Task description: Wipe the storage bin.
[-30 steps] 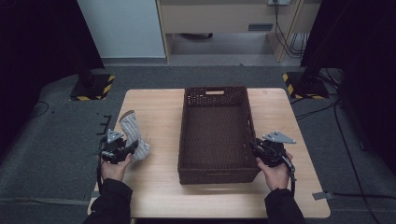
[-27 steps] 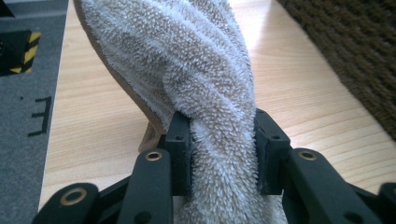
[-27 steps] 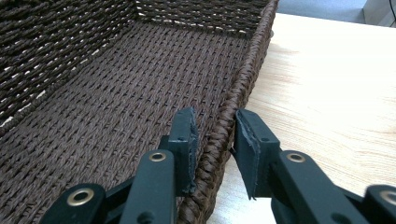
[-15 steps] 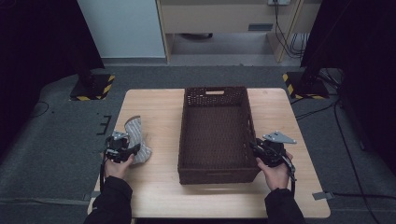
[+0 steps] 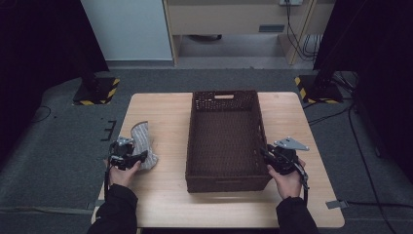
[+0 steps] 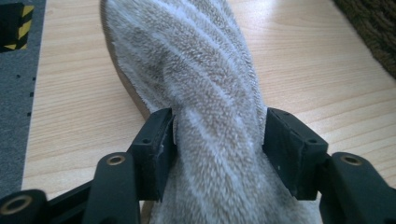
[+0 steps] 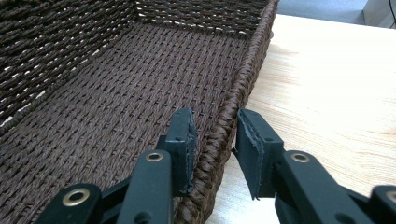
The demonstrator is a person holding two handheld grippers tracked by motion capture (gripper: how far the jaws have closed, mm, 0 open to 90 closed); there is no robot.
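Tongs (image 7: 214, 144) astride the right rim of the woven basket (image 7: 116, 93), jaws slightly apart.

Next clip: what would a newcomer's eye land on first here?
First, the long dark woven basket in the middle of the light wooden table, with the right gripper set astride its right wall. Then the fuzzy beige towel, twisted, lying on the table left of the basket; it runs between the jaws of the left gripper, which have just been opening.
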